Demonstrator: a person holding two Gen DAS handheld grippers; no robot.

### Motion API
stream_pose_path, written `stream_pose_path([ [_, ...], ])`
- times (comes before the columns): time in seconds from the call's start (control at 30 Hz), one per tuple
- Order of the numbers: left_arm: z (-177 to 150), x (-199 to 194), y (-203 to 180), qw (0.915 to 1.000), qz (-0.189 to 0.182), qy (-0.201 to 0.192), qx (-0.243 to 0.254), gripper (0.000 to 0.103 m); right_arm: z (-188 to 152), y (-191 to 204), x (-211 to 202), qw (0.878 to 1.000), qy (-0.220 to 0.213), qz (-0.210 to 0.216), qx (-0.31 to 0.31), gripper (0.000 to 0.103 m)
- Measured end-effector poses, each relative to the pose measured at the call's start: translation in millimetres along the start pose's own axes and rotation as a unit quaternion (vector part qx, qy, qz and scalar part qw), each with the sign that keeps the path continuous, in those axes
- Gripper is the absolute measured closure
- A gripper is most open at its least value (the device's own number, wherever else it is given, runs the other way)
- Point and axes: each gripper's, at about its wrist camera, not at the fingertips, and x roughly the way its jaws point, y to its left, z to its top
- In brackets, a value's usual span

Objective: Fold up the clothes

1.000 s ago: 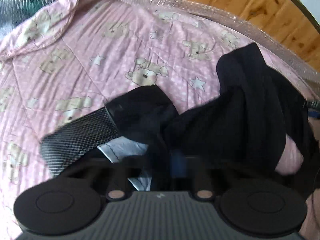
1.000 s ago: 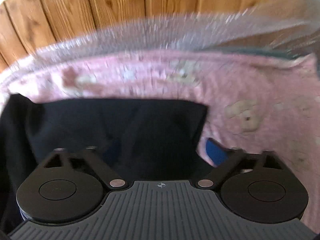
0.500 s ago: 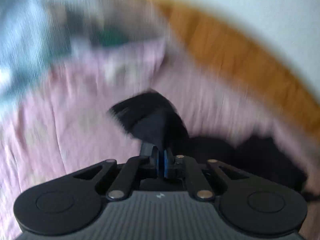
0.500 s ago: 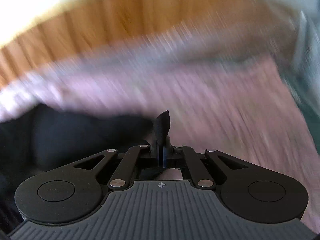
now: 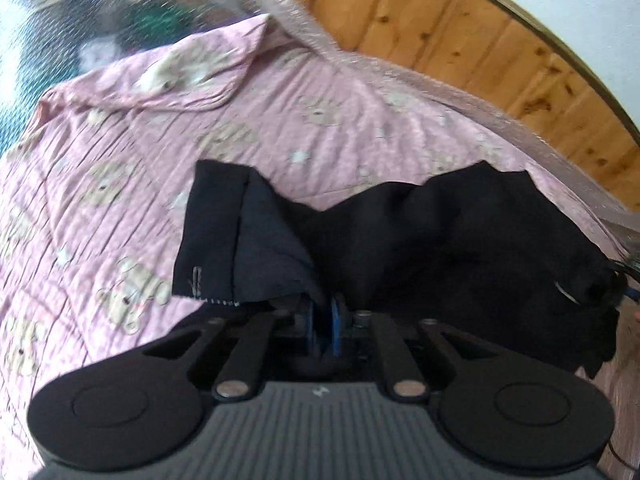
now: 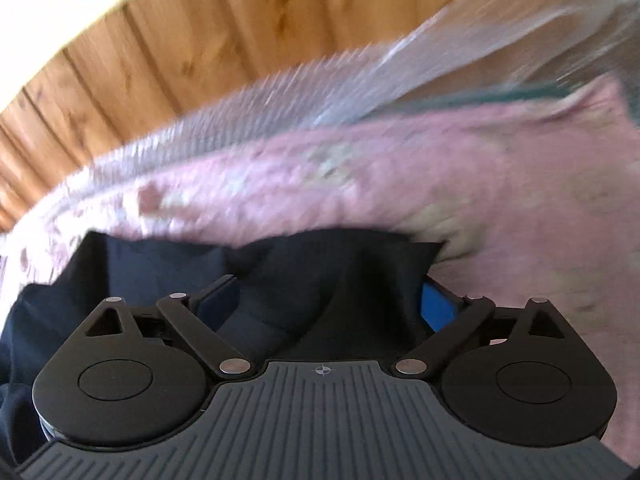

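Observation:
A black garment (image 5: 440,240) lies bunched on a pink teddy-bear blanket (image 5: 120,160). My left gripper (image 5: 322,320) is shut on its hemmed edge, and a flap with white stitching (image 5: 212,240) folds over to the left. In the right wrist view the same dark garment (image 6: 300,280) lies between the spread fingers of my right gripper (image 6: 324,304), which is open; its blue pad (image 6: 436,308) shows on the right. The view is blurred.
Wooden wall panelling (image 5: 480,40) runs behind the bed, also in the right wrist view (image 6: 160,60). A strip of clear bubble wrap (image 5: 360,64) lines the blanket's far edge. A blue-green patterned cloth (image 5: 80,20) lies at the far left.
The right gripper, shut on the cloth half a second ago, has opened and let go. The left gripper stays shut on the garment, which now lies spread lower on the blanket.

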Motion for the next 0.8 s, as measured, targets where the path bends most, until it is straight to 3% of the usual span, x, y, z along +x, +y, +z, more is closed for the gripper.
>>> stream_pose_path([
  [0.03,-4,-3,-4,0.9999,-0.014,-0.004,0.008,0.096,-1,8,7,1.000,0.006,-0.002,-0.016,0.037],
  [0.07,-10,-8,-9,0.9992,-0.035,-0.007,0.020,0.096,-2,15,14,0.999,0.012,-0.005,-0.032,0.088],
  [0.1,-18,-14,-15,0.9977,-0.058,-0.010,0.034,0.096,-3,21,16,0.999,0.011,-0.003,-0.044,0.097],
  [0.17,-38,-25,-23,0.9925,-0.107,-0.002,0.059,0.096,-6,22,-7,0.998,-0.016,0.011,-0.064,0.097],
  [0.23,-66,-29,-27,0.9873,-0.132,0.031,0.082,0.096,-14,10,-41,0.996,-0.035,0.006,-0.081,0.098],
  [0.33,-106,-24,-22,0.9836,-0.127,0.084,0.096,0.096,-39,-33,-80,0.996,-0.021,-0.045,-0.080,0.098],
  [0.4,-123,-25,-16,0.9815,-0.122,0.108,0.101,0.092,-59,-70,-85,0.993,0.014,-0.097,-0.072,0.097],
  [0.47,-124,-35,-6,0.9814,-0.118,0.113,0.101,0.073,-75,-108,-83,0.990,0.067,-0.118,-0.026,0.093],
  [0.5,-125,-39,-1,0.9814,-0.116,0.116,0.100,0.065,-80,-122,-89,0.990,0.075,-0.115,0.004,0.085],
  [0.53,-120,-48,6,0.9816,-0.121,0.111,0.097,0.047,-82,-133,-102,0.992,0.064,-0.104,0.037,0.071],
  [0.57,-112,-58,16,0.9826,-0.129,0.100,0.089,0.036,-82,-140,-116,0.992,0.048,-0.099,0.064,0.065],
  [0.6,-103,-68,27,0.9835,-0.137,0.088,0.079,0.035,-82,-145,-130,0.991,0.026,-0.101,0.082,0.047],
  [0.63,-94,-78,37,0.9842,-0.144,0.076,0.069,0.033,-81,-148,-142,0.989,0.006,-0.107,0.097,0.038],
  [0.73,-64,-89,72,0.9920,-0.125,0.022,0.002,0.015,-77,-152,-161,0.980,-0.039,-0.141,0.133,0.033],
  [0.8,-47,-75,80,0.9926,-0.114,0.010,-0.041,0.012,-73,-145,-160,0.979,-0.050,-0.139,0.142,0.029],
])
